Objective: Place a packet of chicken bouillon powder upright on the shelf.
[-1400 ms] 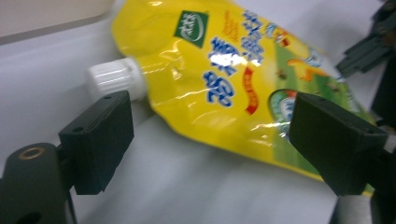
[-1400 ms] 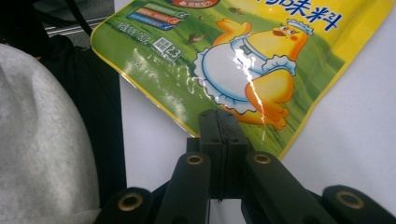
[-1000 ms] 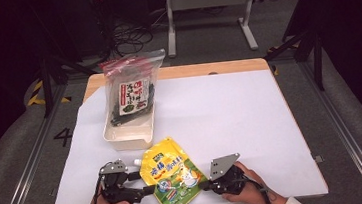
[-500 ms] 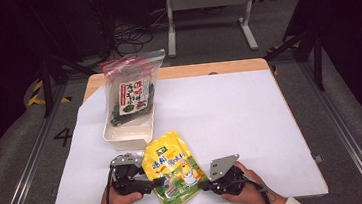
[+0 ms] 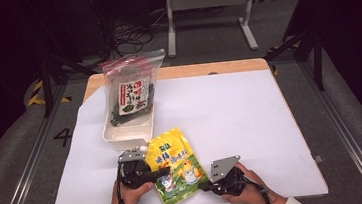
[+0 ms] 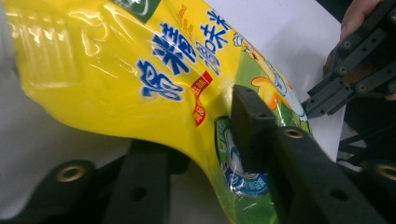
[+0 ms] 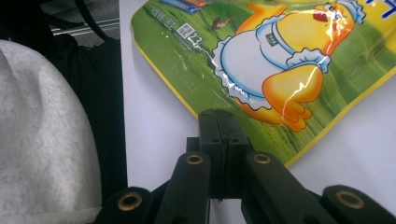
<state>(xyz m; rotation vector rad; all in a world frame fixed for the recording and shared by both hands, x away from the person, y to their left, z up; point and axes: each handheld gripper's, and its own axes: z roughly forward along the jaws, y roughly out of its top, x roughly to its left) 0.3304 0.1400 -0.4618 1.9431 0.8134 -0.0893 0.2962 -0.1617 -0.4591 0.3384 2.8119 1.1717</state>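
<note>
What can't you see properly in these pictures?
- The underside of the yellow packet: hidden in the high view, since it lies face up.
- The left hand-held gripper: in the left gripper view the packet covers one jaw tip.
- The small print on the seaweed bag in the white tray: too small to read in the high view.
- The right hand-held gripper: its jaws meet at the packet's edge; whether they pinch it is unclear.
</note>
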